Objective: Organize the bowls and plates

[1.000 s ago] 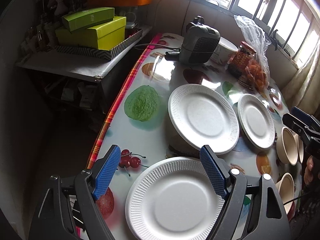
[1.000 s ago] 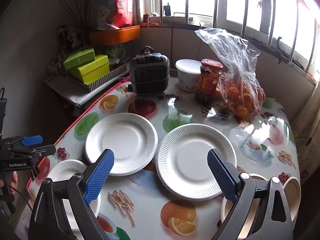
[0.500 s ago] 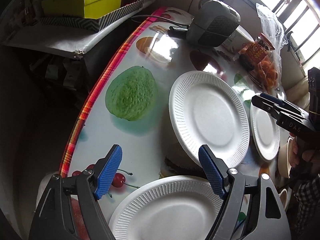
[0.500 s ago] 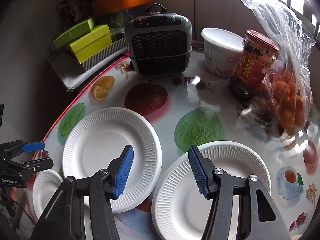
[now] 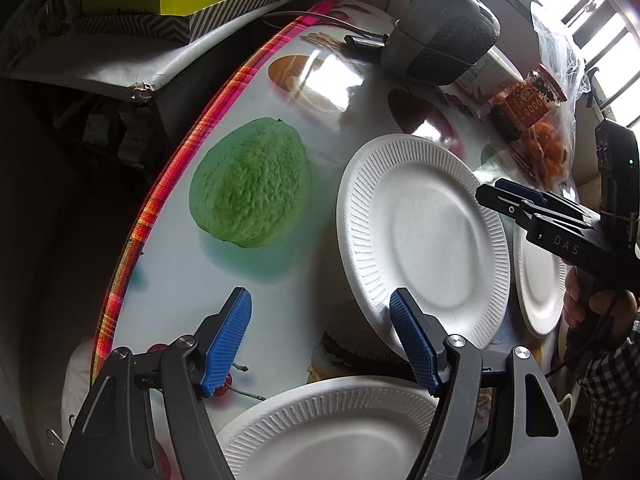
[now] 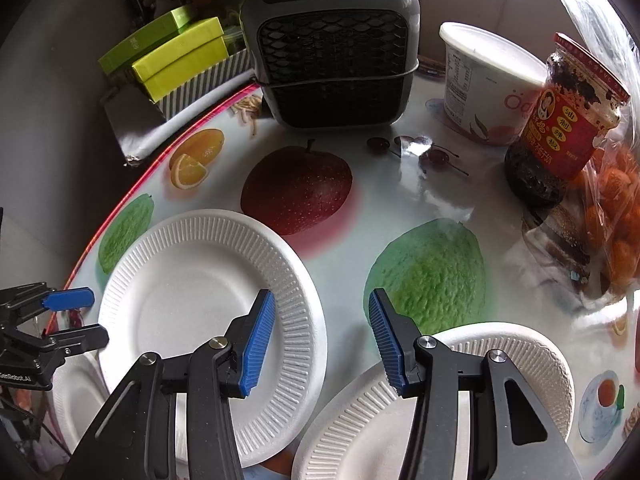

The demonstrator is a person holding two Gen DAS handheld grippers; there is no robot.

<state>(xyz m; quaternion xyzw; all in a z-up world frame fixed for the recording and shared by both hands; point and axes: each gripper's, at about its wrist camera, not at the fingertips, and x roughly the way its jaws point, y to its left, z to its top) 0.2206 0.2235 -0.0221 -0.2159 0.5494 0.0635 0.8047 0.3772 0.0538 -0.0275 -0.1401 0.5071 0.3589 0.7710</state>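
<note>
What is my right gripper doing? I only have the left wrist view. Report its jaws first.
Observer: The right gripper is open and holds nothing. It hangs above the gap between the left plate and the right plate.
Operator: Name what stands between the heater and the jar.
Observer: A white tub with its lid on stands between the heater and the red-labelled jar.
Operator: Check the heater's front.
Observer: Its top display shows a lit red figure.
</note>
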